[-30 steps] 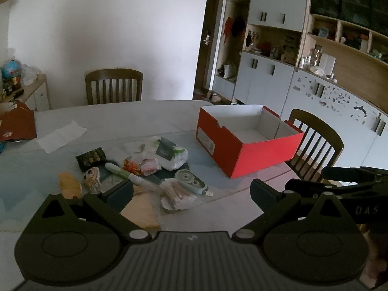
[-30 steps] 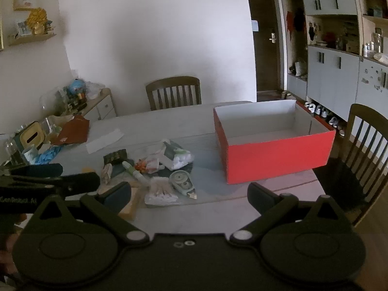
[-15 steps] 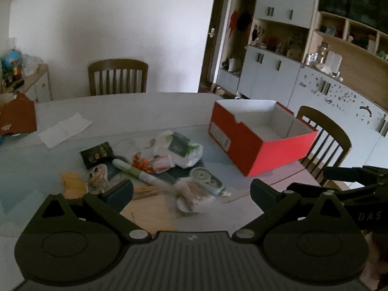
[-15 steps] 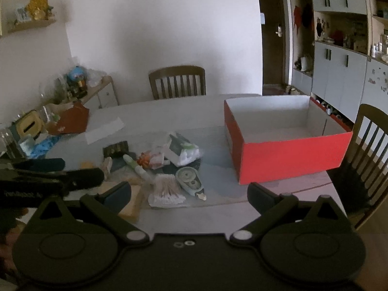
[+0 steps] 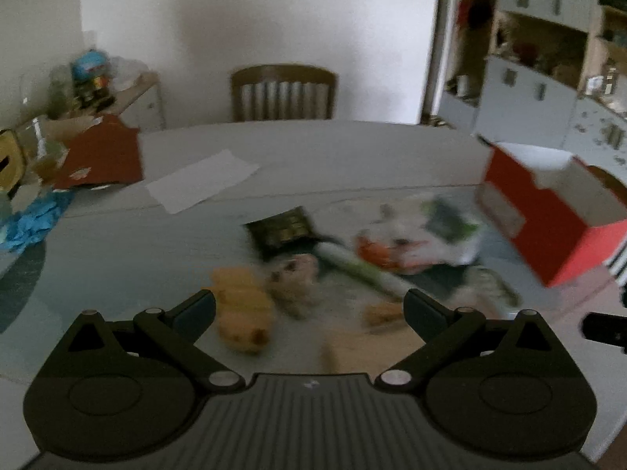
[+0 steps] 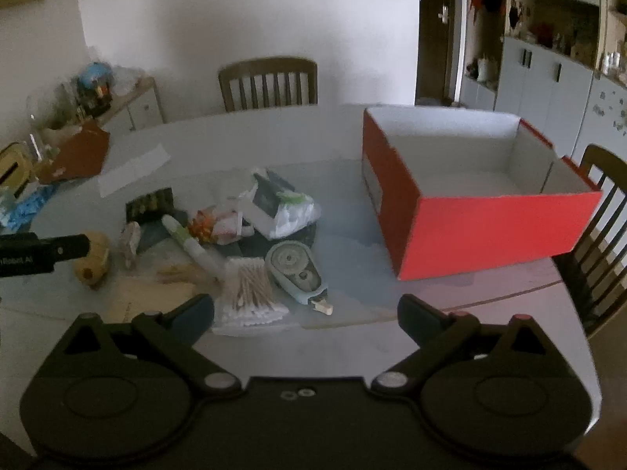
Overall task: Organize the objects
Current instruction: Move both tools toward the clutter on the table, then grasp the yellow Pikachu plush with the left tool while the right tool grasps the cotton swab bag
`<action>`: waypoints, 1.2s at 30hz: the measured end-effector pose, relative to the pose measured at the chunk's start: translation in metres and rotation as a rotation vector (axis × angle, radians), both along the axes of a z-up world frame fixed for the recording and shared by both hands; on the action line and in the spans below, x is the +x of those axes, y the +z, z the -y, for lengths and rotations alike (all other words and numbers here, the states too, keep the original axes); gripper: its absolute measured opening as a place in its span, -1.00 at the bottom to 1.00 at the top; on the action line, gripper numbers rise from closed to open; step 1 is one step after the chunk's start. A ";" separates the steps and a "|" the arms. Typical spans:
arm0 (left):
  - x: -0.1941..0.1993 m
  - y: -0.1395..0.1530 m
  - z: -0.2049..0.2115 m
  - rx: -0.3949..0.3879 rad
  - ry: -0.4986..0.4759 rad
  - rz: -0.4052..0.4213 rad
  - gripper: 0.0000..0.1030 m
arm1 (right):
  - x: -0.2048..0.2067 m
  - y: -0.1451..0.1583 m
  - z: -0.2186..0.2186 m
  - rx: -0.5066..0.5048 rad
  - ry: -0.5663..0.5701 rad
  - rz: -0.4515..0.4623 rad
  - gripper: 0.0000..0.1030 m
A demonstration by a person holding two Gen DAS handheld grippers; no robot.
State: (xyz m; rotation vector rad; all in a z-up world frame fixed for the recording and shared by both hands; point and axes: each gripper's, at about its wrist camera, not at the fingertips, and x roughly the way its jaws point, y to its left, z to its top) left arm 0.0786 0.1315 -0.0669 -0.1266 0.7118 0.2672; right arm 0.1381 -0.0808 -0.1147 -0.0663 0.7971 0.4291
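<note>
A pile of small items lies on the table: a bag of cotton swabs (image 6: 249, 293), a pale blue correction tape (image 6: 296, 270), a tissue pack (image 6: 278, 203), a green-white tube (image 6: 192, 243), a dark packet (image 6: 149, 205) and a yellow lump (image 6: 94, 260). To the right of them stands an open red box (image 6: 490, 219), white inside, with nothing in it. My right gripper (image 6: 305, 311) is open just short of the swabs. My left gripper (image 5: 309, 309) is open over the blurred yellow lump (image 5: 241, 313) and dark packet (image 5: 280, 229). The red box (image 5: 548, 211) is at the right in that view.
A white paper sheet (image 6: 133, 168) and a brown bag (image 6: 78, 152) lie at the table's far left. One wooden chair (image 6: 268, 82) stands behind the table, another chair (image 6: 599, 231) at its right. A cluttered side cabinet (image 6: 117, 105) stands at the left, wall cupboards (image 6: 548, 74) at the right.
The left wrist view has swung left and blurred, so the red box has slid to its right edge. The right gripper has come nearer the pile. Both stay open.
</note>
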 end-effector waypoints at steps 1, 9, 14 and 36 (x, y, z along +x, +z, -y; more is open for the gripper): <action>0.003 -0.005 -0.008 0.006 0.015 -0.010 0.98 | 0.004 -0.003 -0.004 0.000 0.005 -0.010 0.91; 0.029 -0.042 -0.050 -0.042 0.054 -0.118 0.92 | 0.029 -0.025 -0.045 -0.043 0.053 -0.066 0.80; 0.040 -0.057 -0.056 -0.026 0.027 -0.154 0.85 | 0.042 -0.039 -0.060 -0.056 0.055 -0.113 0.67; 0.043 -0.070 -0.072 -0.124 -0.057 -0.165 -0.07 | 0.055 -0.053 -0.075 -0.083 0.084 -0.186 -0.33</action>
